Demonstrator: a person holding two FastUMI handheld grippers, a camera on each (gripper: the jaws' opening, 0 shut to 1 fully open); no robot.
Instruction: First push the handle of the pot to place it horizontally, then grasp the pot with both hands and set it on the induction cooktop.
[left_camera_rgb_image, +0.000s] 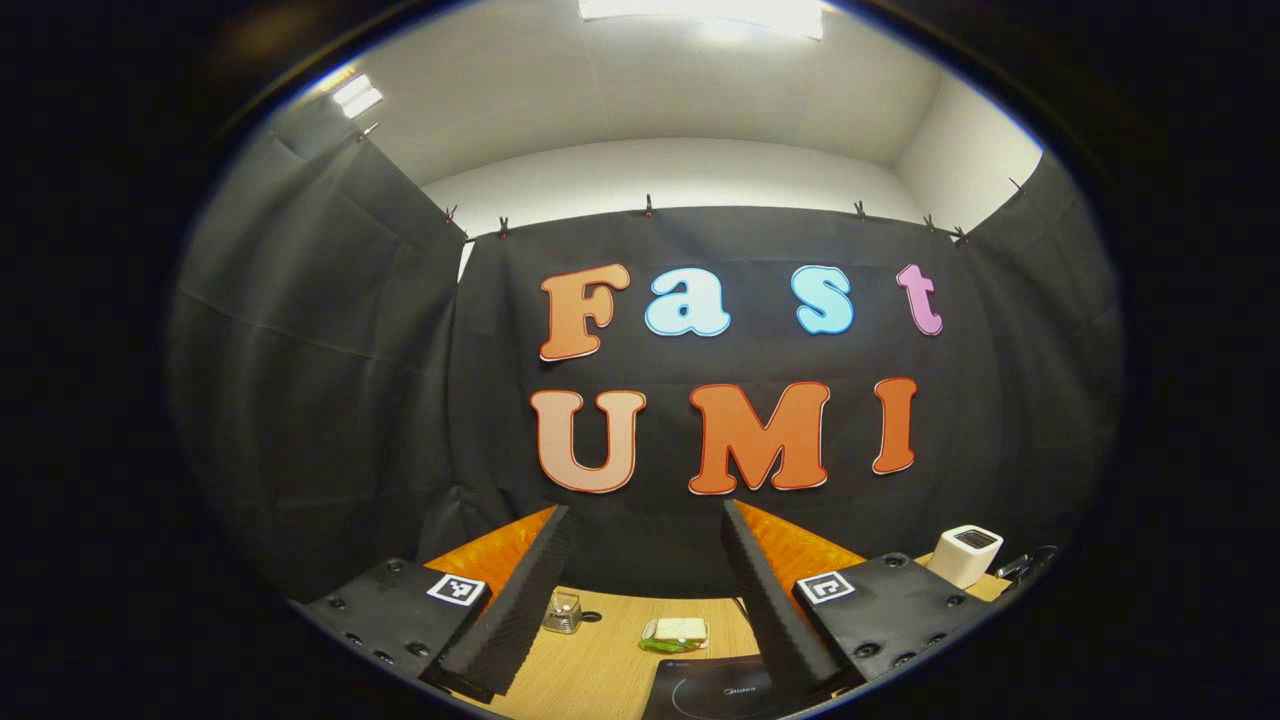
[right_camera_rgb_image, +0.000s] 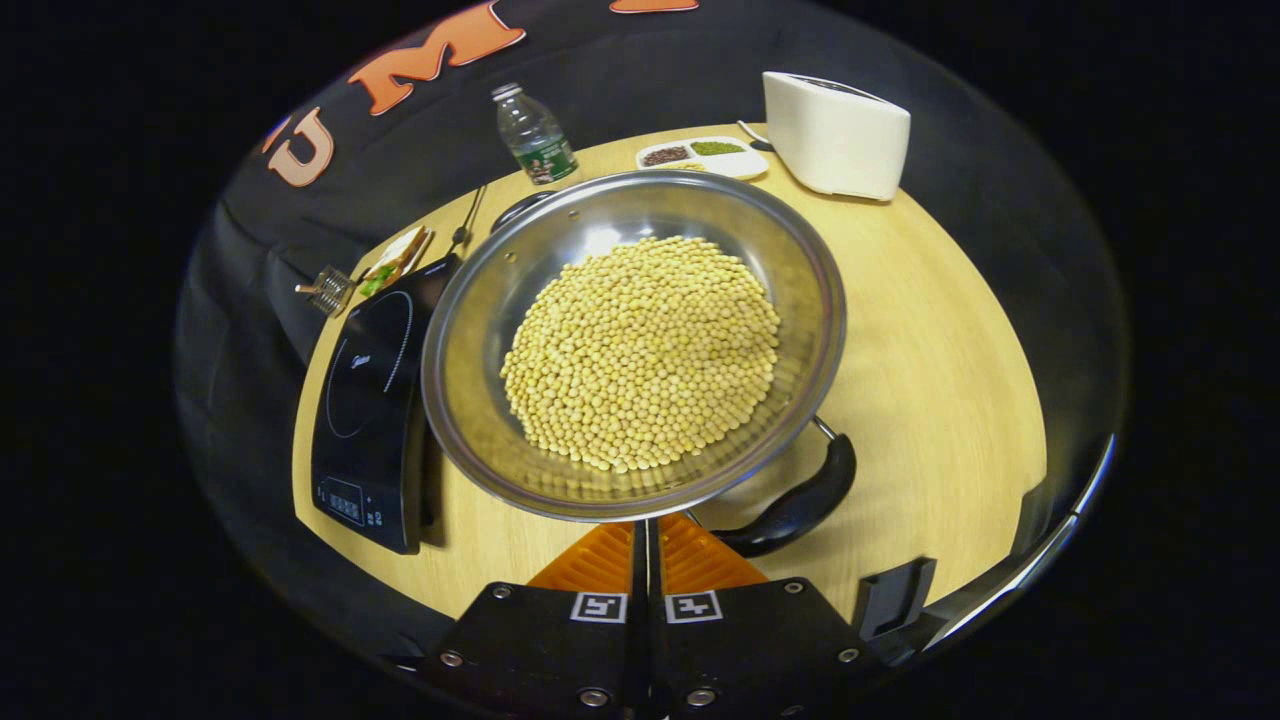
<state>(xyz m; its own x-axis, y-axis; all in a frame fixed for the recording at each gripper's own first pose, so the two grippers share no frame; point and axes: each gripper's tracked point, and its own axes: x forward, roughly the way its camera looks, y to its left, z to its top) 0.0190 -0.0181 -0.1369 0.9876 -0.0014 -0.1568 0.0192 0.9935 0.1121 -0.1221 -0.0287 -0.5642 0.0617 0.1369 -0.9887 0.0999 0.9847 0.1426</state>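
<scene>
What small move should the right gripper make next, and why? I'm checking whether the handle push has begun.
Probably nudge the closed right gripper sideways against the pot's black handle. That handle lies just beside its fingertips, and the pot of beans sits on the table beside the induction cooktop.

A light wooden tabletop (right_camera_rgb_image: 930, 330) carries a bean-filled steel pot (right_camera_rgb_image: 640, 340) mid-table, the induction cooktop (right_camera_rgb_image: 365, 400) along its left edge, and a water bottle (right_camera_rgb_image: 535, 135), compartment dish (right_camera_rgb_image: 705, 155) and white appliance (right_camera_rgb_image: 835, 135) along its far edge.
</scene>
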